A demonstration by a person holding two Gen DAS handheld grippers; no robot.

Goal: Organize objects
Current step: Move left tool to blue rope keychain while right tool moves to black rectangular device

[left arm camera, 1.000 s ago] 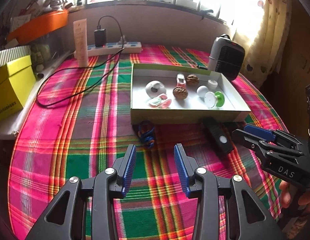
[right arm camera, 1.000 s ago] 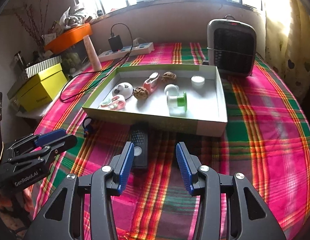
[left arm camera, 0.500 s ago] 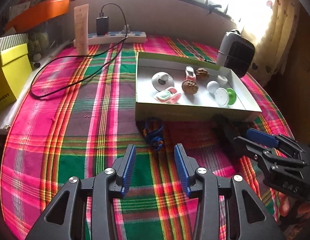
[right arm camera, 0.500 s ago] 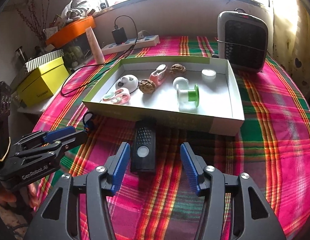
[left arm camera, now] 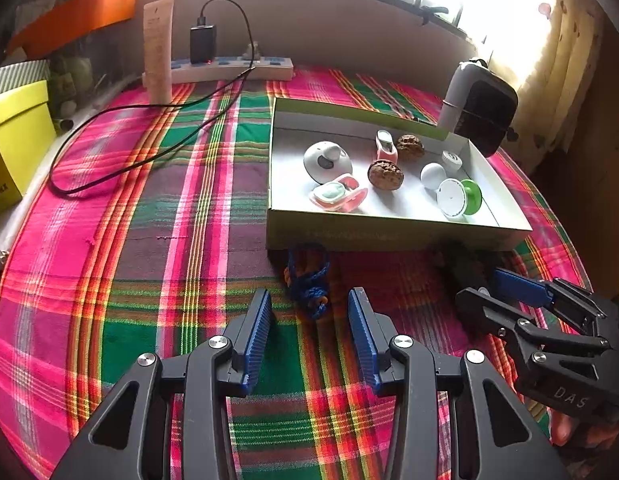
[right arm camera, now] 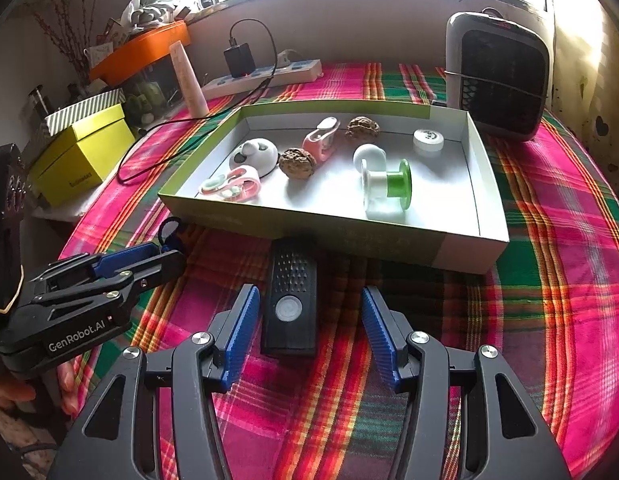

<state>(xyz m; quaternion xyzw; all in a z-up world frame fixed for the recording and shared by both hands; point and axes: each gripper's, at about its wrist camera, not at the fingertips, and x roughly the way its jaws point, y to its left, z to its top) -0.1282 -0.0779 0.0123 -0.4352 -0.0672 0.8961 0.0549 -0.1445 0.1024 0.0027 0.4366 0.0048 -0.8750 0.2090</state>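
While both claws sit spread wide and hold nothing, each has one loose item lined up ahead. Right gripper (right arm camera: 307, 330): black remote-like device (right arm camera: 290, 300) lies between its blue pads (right arm camera: 241, 328), not touched, long axis running straight away from the claw toward the tray, round button end nearest. Left gripper (left arm camera: 309, 334): blue cord bundle (left arm camera: 309, 280) just beyond the fingertips, roughly centred in the gap, long axis also pointing at the tray, far end just beside the tray wall. Each arm is nearer its own item; judged next move is close on it and lift over the near wall into the tray (right arm camera: 389, 240), which lies on the plaid cloth and already holds walnuts, a green-white spool and small cases. Readable text: "GenRobot.AI" on the left gripper's side, "DAS" on the right gripper's; yellow box (right arm camera: 81, 156) print is too blurred to read.
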